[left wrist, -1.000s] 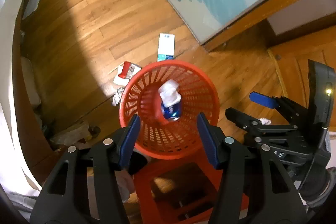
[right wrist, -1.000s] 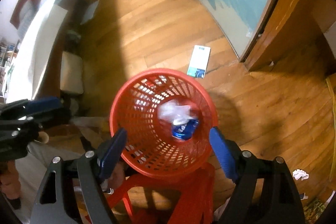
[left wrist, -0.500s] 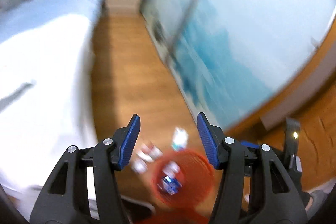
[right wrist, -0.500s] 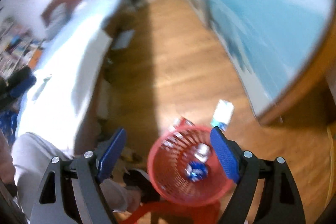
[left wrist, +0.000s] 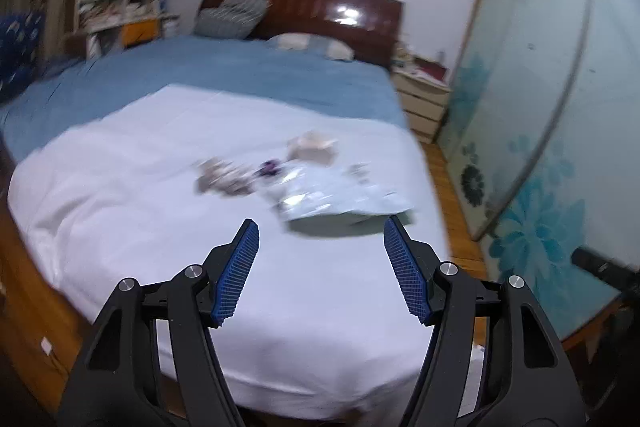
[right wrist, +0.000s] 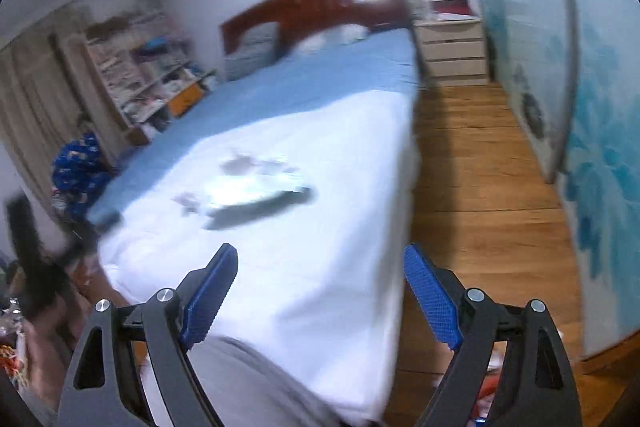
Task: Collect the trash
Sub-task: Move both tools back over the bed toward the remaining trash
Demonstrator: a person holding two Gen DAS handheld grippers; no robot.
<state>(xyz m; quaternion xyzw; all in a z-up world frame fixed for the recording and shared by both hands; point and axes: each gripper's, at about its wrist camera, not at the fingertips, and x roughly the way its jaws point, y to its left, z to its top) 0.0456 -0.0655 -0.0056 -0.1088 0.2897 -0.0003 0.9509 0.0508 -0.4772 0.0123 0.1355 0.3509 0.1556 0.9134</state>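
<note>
Several pieces of trash lie blurred in the middle of the white sheet (left wrist: pixel 120 187) on the bed. Among them are a pale plastic bag (left wrist: pixel 340 199), a grey crumpled piece (left wrist: pixel 220 179) and a beige crumpled wad (left wrist: pixel 314 147). My left gripper (left wrist: pixel 320 223) hovers over the near part of the bed, short of the bag, its jaws opening with nothing between them. My right gripper (right wrist: pixel 320 251) is open and empty over the bed's near corner. The same trash pile (right wrist: pixel 256 187) lies ahead of it.
The bed has a blue cover (left wrist: pixel 240 75) and a dark headboard (left wrist: pixel 320 7). A white drawer unit (right wrist: pixel 452 47) stands beside it. Wooden floor (right wrist: pixel 480 167) runs between the bed and a blue-flowered sliding door (left wrist: pixel 540 147). Cluttered shelves (right wrist: pixel 140 75) stand left. A person's grey-clad leg (right wrist: pixel 260 379) is below.
Both views have swung up from the red basket on the floor to the bed, and the basket is out of view. The left jaws stand wider apart.
</note>
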